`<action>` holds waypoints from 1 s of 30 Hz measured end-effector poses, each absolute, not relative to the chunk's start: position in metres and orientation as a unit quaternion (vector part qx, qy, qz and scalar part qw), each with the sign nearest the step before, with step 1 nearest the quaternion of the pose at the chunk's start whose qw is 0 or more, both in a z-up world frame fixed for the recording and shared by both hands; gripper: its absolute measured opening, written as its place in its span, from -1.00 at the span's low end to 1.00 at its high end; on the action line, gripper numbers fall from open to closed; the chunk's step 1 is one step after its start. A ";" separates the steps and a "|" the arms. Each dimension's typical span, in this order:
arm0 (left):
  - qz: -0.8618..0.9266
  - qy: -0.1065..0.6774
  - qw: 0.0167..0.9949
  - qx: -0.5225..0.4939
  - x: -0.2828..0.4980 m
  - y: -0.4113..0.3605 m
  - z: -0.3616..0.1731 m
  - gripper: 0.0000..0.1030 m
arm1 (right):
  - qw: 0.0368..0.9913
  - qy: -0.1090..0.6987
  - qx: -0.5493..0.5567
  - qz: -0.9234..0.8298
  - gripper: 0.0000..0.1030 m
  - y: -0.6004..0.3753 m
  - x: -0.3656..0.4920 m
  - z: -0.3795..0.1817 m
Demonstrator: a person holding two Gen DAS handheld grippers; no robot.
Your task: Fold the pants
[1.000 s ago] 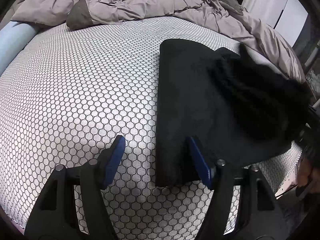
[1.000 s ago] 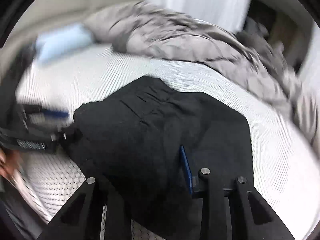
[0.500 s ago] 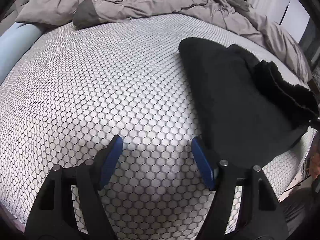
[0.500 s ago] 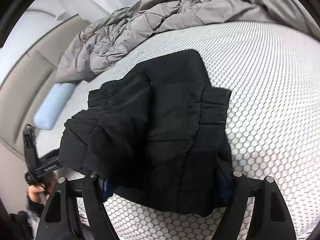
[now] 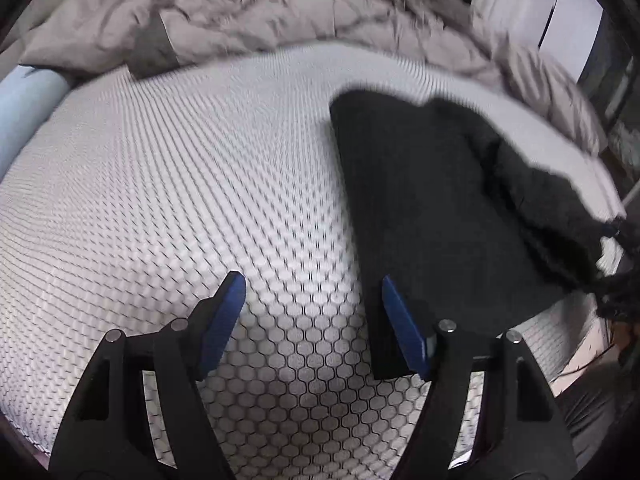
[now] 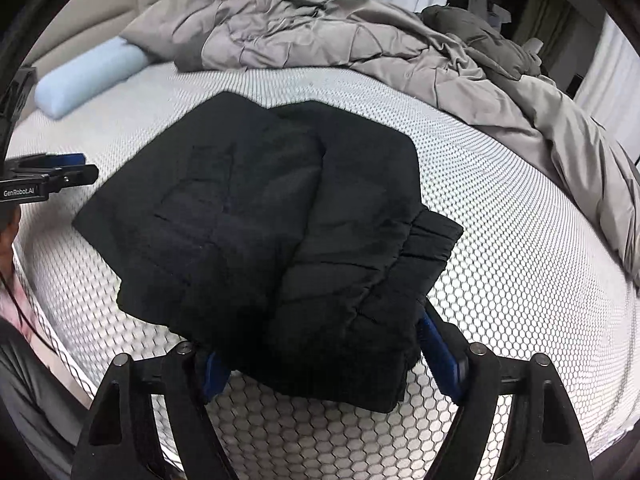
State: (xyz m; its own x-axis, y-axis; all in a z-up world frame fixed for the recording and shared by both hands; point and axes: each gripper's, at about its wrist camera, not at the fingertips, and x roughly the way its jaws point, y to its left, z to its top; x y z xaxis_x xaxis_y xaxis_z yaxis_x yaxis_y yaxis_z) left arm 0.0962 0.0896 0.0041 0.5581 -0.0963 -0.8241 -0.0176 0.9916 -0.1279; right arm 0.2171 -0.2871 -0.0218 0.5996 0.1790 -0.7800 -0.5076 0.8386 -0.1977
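The black pants (image 6: 280, 220) lie folded in a thick pile on the honeycomb-patterned mattress (image 6: 520, 260). My right gripper (image 6: 320, 356) is at their near edge. Its jaws are opening, the cloth lies loosely between the blue pads (image 6: 440, 344), and neither pad presses on it. In the left wrist view the pants (image 5: 420, 208) lie to the right, with a long straight folded edge. My left gripper (image 5: 311, 278) is open over bare mattress with nothing between its fingers. Its right finger stands just beside that edge. The left gripper (image 6: 60, 176) also shows at the left of the right wrist view.
A rumpled grey comforter (image 6: 360, 40) covers the far side and right of the bed. A light blue bolster (image 6: 88, 76) lies at the far left. White curtains hang behind. The mattress edge runs close along the near side, with a person's clothing below it.
My right gripper went from nearly shut on the cloth to wide apart, and the lifted layer now lies flat on the pile. The left gripper shifted sideways beside the pants' edge.
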 end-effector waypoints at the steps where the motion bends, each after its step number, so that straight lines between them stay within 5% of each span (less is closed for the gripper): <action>1: -0.025 0.474 0.878 -0.066 0.097 0.089 -0.001 0.33 | 0.868 0.407 -0.203 0.199 0.61 -0.289 0.218 -0.025; 5: -0.034 0.474 0.877 -0.069 0.095 0.089 -0.001 0.37 | 0.862 0.424 -0.166 0.223 0.61 -0.303 0.221 -0.027; 17: -0.014 0.488 0.873 -0.011 0.110 0.081 -0.012 0.33 | 0.815 0.486 0.188 0.254 0.62 -0.411 0.260 -0.027; 20: -0.013 0.487 0.872 -0.033 0.110 0.084 -0.006 0.28 | 0.824 0.489 0.169 0.233 0.62 -0.414 0.260 -0.026; 25: -0.027 0.444 0.893 -0.061 0.101 0.089 0.021 0.27 | 0.877 0.434 -0.026 0.203 0.63 -0.378 0.237 -0.007; 30: -0.072 0.428 0.898 -0.072 0.103 0.064 0.033 0.27 | 0.888 0.418 -0.060 0.181 0.64 -0.370 0.239 -0.003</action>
